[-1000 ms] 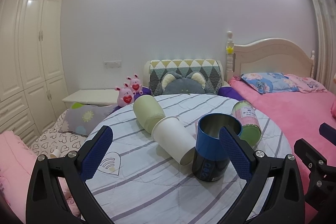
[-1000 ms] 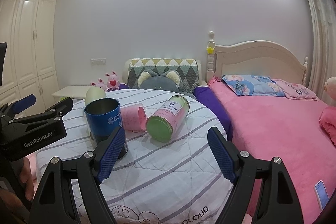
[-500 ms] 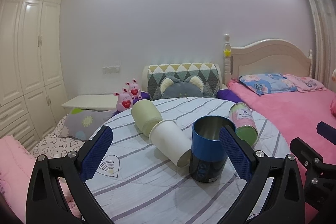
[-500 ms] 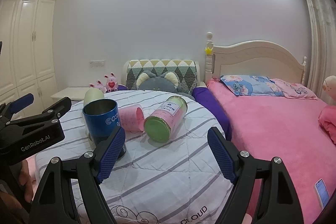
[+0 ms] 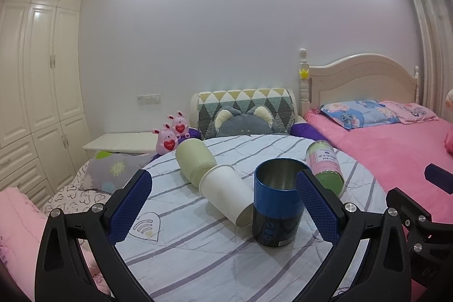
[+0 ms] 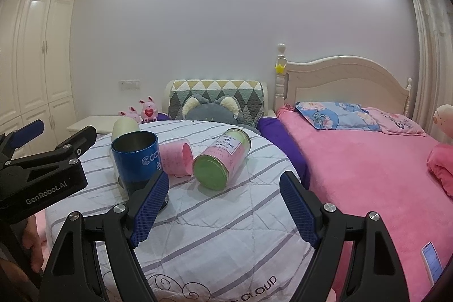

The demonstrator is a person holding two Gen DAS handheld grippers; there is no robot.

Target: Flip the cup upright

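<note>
While the blue cup [image 5: 278, 200] stands upright with its steel mouth open to the ceiling, as it did a second ago, it now sits lower and nearer in the left wrist view, its right side partly covered by that gripper's right finger. It rests near the middle of the round table [image 5: 198, 254], on the striped cloth. The left gripper [image 5: 223, 205] stays spread wide and holds nothing; the right gripper [image 6: 223, 208] is likewise wide and empty, and its left finger hides the cup's base in the right wrist view. A white paper cup [image 5: 225, 196] lies on its side touching the blue cup, and a pale green cup [image 5: 195, 162] lies behind it, also tipped. A pink cup [image 6: 175, 159] lies just beside the blue one, hidden in the left view. The green-lidded canister [image 6: 222, 162] lies on its side beside that. The table's near edge is cut off by both grippers; bare cloth lies in front of the cups, and the pink bed [image 6: 368, 166] runs along the right.
</note>
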